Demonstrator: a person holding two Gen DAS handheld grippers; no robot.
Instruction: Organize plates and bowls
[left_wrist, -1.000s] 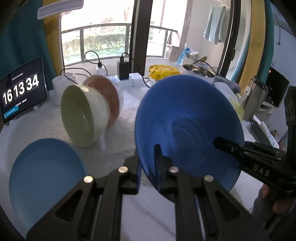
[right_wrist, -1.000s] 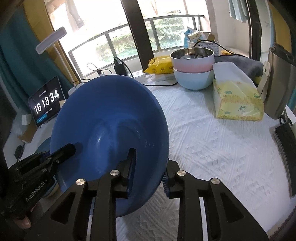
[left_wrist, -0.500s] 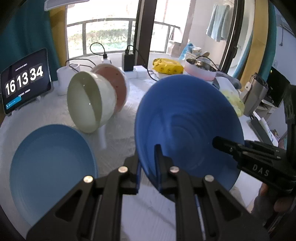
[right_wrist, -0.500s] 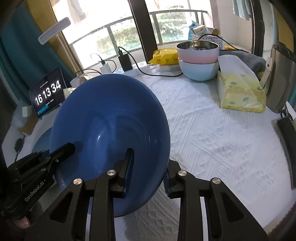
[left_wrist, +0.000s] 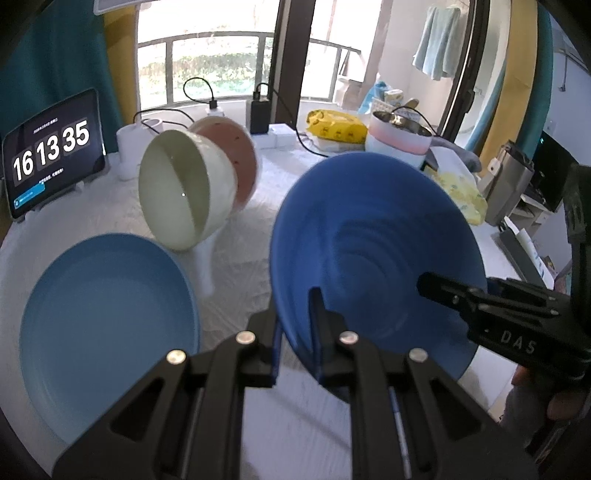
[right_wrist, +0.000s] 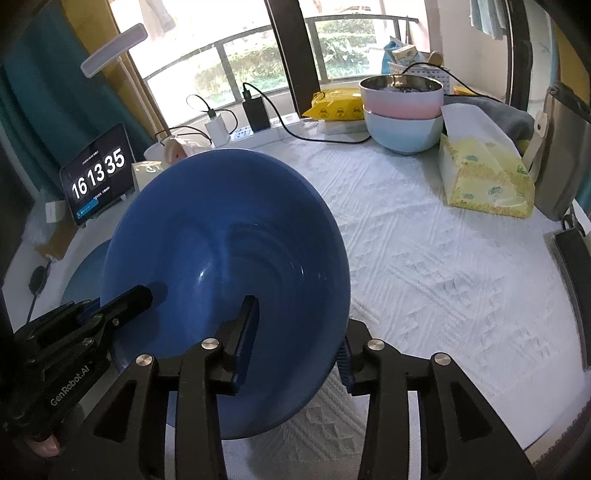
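Black left tool labelled "GenRobot.AI", right tool "DAS"

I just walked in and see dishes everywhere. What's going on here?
A person is sorting dishes with two handheld grippers. The left gripper is clamped on the rim of a dark blue bowl, held tilted above the table. The right gripper has just been opening, its jaws now loose around the same rim. A light blue plate lies flat nearby.

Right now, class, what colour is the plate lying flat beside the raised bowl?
Light blue plate, clearest in the left wrist view.
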